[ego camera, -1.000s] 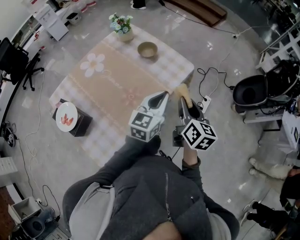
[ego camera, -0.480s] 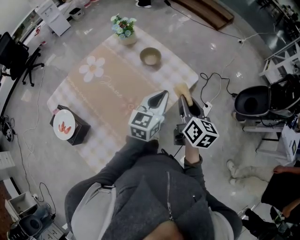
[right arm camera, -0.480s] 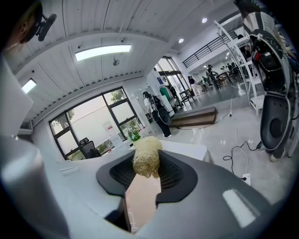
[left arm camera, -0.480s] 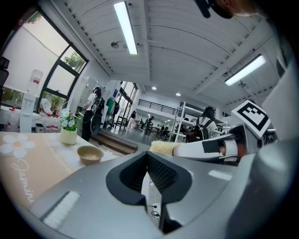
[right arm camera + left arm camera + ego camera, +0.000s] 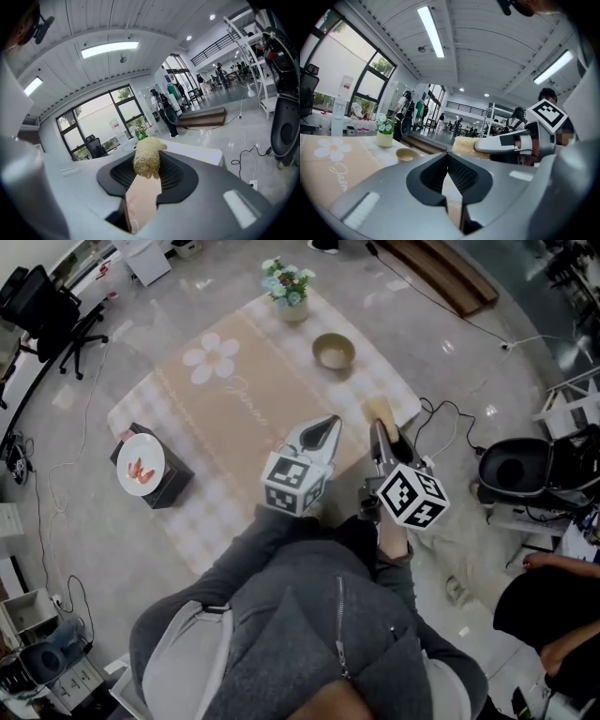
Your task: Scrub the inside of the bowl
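Grey tiled floor, cloth-covered table (image 5: 155, 399), left gripper (image 5: 328, 423) pressed together on nothing, right gripper (image 5: 379, 429) pinching a straw scrubber (image 5: 146, 157), its handle end buried between the jaws, bowl (image 5: 333, 351) well apart near the table's far edge, inside too small to make out.

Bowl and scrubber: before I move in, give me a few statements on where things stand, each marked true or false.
1. The right tongs grip the scrubber by its flat handle. True.
2. The scrubber is inside the bowl. False: it is held in the air near the table's near edge, well apart from the bowl at the far end.
3. The left tongs are shut with nothing between them. True.
4. The plate lies right beside the bowl. False: it sits on a dark box at the left, far from the bowl; the flower vase is the bowl's nearest neighbour.
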Demonstrator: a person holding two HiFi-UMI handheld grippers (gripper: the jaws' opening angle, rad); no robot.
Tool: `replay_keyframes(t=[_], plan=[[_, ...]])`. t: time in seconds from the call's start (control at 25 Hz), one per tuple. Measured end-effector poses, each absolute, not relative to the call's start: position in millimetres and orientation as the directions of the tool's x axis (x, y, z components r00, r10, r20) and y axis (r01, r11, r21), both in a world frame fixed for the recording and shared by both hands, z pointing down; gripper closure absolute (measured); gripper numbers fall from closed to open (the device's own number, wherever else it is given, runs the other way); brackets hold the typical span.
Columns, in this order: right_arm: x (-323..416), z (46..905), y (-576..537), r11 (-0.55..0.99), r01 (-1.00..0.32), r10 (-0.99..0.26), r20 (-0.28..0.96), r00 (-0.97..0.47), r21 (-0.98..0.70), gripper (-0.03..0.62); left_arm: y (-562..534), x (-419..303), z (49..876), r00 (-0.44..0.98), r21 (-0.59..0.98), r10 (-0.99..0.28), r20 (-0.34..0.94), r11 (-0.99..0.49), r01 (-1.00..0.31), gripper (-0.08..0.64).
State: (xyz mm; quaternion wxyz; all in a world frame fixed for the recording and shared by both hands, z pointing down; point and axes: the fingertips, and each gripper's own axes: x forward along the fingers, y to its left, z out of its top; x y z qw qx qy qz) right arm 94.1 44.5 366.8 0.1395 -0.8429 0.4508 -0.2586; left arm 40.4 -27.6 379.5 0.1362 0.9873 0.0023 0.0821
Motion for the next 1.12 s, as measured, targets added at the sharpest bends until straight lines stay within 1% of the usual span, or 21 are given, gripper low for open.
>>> replay_keyframes(t=[0.28, 0.64, 0.84, 1.12], plan=[[99, 364, 31, -0.516, -0.719, -0.857, 0.291, 0.426, -0.466, 0.474, -33, 29, 374, 0.989, 0.249, -0.018, 0.147, -0.967, -0.055, 0.551], [110, 376, 20, -0.477, -0.733, -0.878, 0.293, 0.377, -0.486, 0.474, -24, 29, 386, 0.984, 0.230, -0.038, 0.175, -0.970, -0.078, 0.551], [122, 375, 10, -0.443, -0.755, -0.894, 0.299, 0.334, -0.483, 0.474, -34, 46, 386, 0.981, 0.244, -0.088, 0.173, -0.961, -0.129, 0.551], [167, 372, -6, -0.403, -0.785, -0.908, 0.315, 0.277, -0.470, 0.474, -50, 86, 386, 0.971, 0.260, -0.165, 0.174, -0.943, -0.207, 0.551]])
